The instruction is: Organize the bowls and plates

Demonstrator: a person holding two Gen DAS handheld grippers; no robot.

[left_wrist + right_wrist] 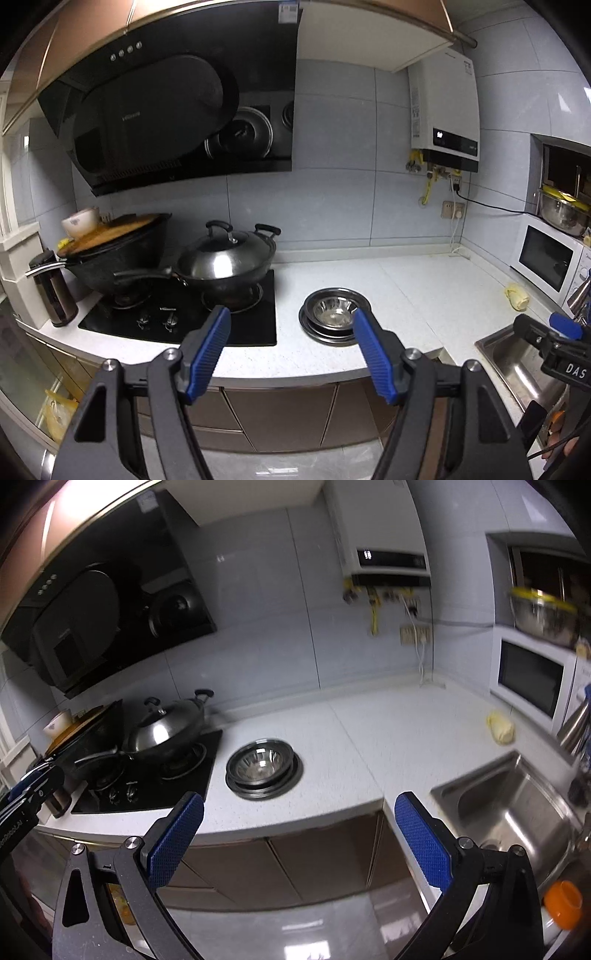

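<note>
A stack of steel plates with a steel bowl on top (334, 314) sits on the white counter, right of the stove; it also shows in the right wrist view (263, 768). My left gripper (291, 325) is open and empty, held in front of the counter edge, short of the stack. My right gripper (299, 808) is open and empty, also off the counter's front edge, with the stack ahead and to its left. A white ceramic bowl (79, 220) rests on a board over the left wok.
A black stove (177, 317) carries two woks, one with a steel lid (225, 254). A sink (513, 808) lies at the right, a microwave (532, 679) behind it with a large steel bowl (543, 614) on top. A yellow cloth (500, 726) lies on the counter.
</note>
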